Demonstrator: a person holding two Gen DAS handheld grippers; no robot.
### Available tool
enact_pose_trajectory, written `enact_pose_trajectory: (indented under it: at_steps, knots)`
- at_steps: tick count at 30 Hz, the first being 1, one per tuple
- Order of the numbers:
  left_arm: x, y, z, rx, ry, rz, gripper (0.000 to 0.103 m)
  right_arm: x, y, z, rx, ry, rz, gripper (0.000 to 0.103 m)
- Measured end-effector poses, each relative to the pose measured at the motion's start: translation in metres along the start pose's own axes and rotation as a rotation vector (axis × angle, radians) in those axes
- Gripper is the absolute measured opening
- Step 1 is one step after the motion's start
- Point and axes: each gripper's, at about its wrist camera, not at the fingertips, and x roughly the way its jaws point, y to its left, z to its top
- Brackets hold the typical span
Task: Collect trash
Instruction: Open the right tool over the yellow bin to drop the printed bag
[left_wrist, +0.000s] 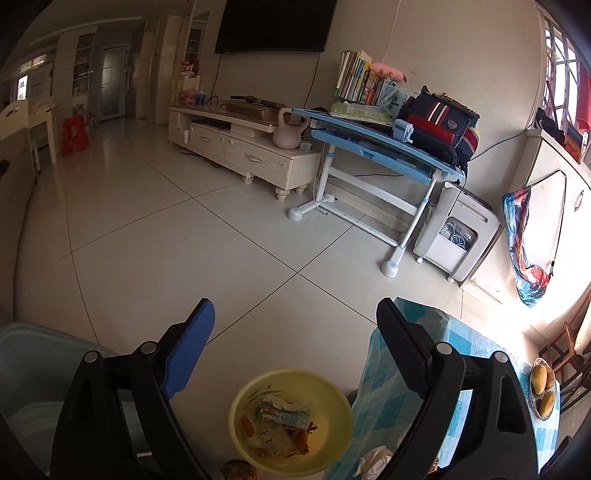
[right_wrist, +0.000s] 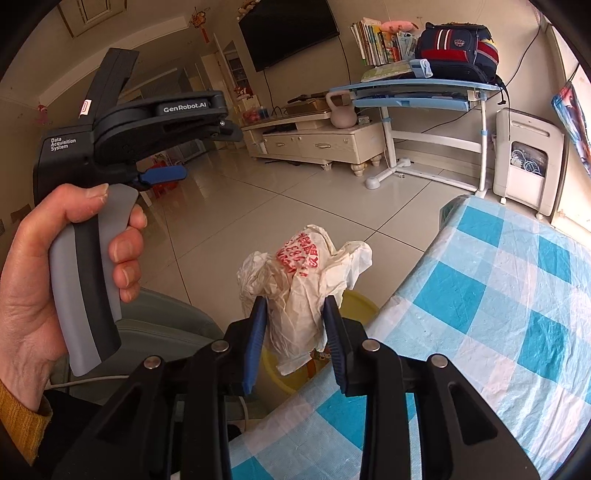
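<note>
Crumpled white plastic bag (right_wrist: 303, 291) with red print: sits between the two fingers of the right gripper (right_wrist: 295, 314), pads pressed into it from both sides, jaws narrow and clamped on it. Most of the bag bulges forward past the fingertips; a tail hangs below them. The bag is held in the air off the left edge of the table (right_wrist: 498, 314), which carries a blue-and-white checked cloth, and above the yellow basin (right_wrist: 360, 304) on the floor.

Right gripper points forward and downward, fingers side by side.

Left gripper (left_wrist: 295, 314): jaws spread wide, nothing between them. Left-wrist view looks down on the yellow basin (left_wrist: 332, 391), directly beneath the gap; inside lie a small carton (left_wrist: 284, 413) and orange scraps, possibly peel, too small to be sure. A white crumpled scrap (left_wrist: 375, 458) lies at the table's near edge beside the right-hand finger.

In the right-wrist view the left hand (right_wrist: 55, 280) grips the grey handle upright, fingers wrapped round it; a mustard sleeve cuff (right_wrist: 22, 413) shows at the wrist.
</note>
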Motion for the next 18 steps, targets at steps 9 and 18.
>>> enact_pose_trajectory:
  at_steps: [9, 18]
  knots:
    - [-0.014, 0.014, 0.008, -0.073, -0.037, -0.023, 0.089, 0.044, 0.008, 0.012, -0.037, 0.054, 0.005, 0.034]
    - [-0.019, 0.004, 0.009, -0.009, -0.052, -0.016, 0.091, 0.067, 0.011, 0.016, -0.037, 0.085, -0.018, 0.049]
